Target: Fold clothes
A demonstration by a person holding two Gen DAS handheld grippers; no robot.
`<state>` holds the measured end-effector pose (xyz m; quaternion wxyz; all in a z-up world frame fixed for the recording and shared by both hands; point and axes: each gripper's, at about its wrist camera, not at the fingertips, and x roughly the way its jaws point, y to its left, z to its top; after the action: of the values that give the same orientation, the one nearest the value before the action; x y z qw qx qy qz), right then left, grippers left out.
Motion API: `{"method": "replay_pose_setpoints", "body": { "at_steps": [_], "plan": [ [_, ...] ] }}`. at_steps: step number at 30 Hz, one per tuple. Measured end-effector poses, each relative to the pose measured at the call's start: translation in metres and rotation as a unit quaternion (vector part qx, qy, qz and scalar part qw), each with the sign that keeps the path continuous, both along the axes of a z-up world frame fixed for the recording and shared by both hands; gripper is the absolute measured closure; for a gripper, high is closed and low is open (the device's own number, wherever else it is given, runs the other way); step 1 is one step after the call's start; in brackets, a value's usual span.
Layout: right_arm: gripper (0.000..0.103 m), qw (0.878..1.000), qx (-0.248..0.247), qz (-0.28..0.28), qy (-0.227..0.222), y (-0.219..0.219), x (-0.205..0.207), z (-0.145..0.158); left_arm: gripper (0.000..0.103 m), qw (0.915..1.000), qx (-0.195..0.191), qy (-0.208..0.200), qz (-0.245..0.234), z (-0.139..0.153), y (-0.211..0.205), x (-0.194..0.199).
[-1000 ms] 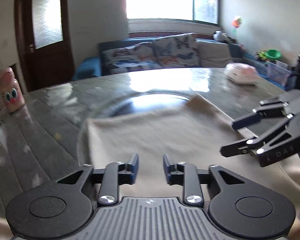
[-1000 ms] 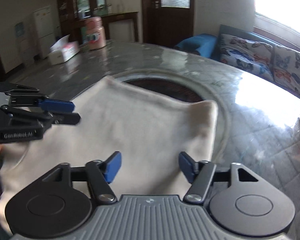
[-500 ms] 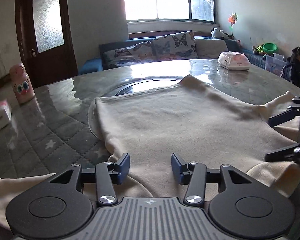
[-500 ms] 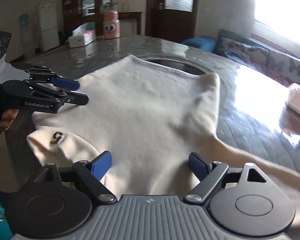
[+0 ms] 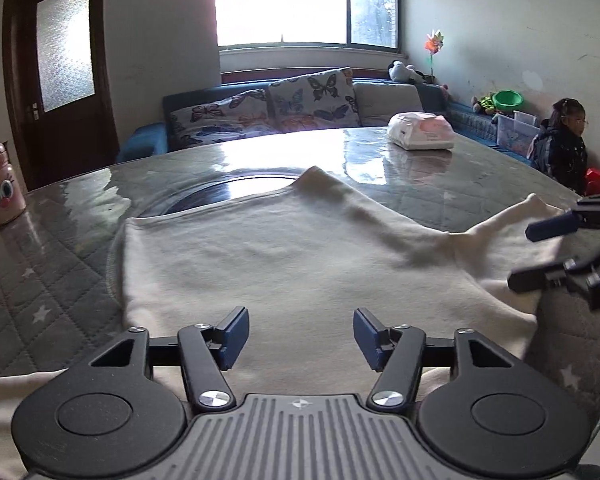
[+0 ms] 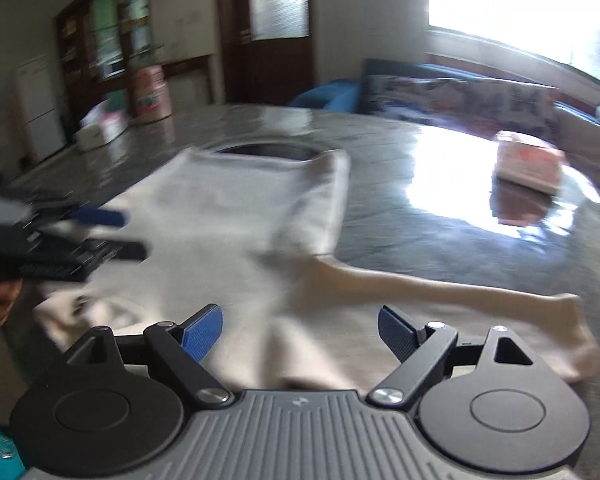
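Cream long-sleeved cotton top (image 5: 284, 256) lies spread on the grey quilted tabletop (image 5: 52, 280); left gripper (image 5: 301, 338) and right gripper (image 6: 300, 330) hover above it, jaws wide, holding nothing.

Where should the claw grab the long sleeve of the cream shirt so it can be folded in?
Probably near the cuff end of the sleeve. It lies flat and stretched straight out from the shirt on the table, away from the body cloth. The open right claw is nearest, so come down from above and pinch across the narrow width, then carry it over the shirt.
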<state>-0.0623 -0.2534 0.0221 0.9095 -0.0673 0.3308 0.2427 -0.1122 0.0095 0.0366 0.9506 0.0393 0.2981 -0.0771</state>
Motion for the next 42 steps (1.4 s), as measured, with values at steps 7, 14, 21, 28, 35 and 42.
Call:
{"method": "replay_pose_setpoints", "body": {
  "at_steps": [7,14,21,28,35,42],
  "plan": [
    [0.016,0.993,-0.013,-0.115,0.005,-0.062,0.030,-0.014,0.034,0.9991,0.000,-0.002,-0.042,0.001,-0.029,0.001],
    [0.017,0.982,-0.010,-0.187,0.016,-0.111,0.043,-0.027,0.034,0.9980,0.017,0.017,-0.059,-0.011,-0.042,0.003],
    [0.019,0.971,-0.002,-0.237,0.016,-0.134,0.045,-0.028,0.034,0.9978,0.020,0.014,-0.062,-0.007,-0.049,0.006],
    [0.036,0.971,0.001,-0.238,0.013,-0.133,0.046,-0.029,0.032,0.9976,0.023,0.014,-0.065,-0.004,-0.061,0.010],
    [0.072,0.973,0.010,-0.232,0.010,-0.130,0.049,-0.027,0.031,0.9977,0.020,0.011,-0.064,0.001,-0.067,0.011],
    [0.092,0.971,0.025,-0.236,-0.001,-0.134,0.047,-0.022,0.031,0.9980,0.020,0.013,-0.058,0.002,-0.072,0.016]
  ]
}}
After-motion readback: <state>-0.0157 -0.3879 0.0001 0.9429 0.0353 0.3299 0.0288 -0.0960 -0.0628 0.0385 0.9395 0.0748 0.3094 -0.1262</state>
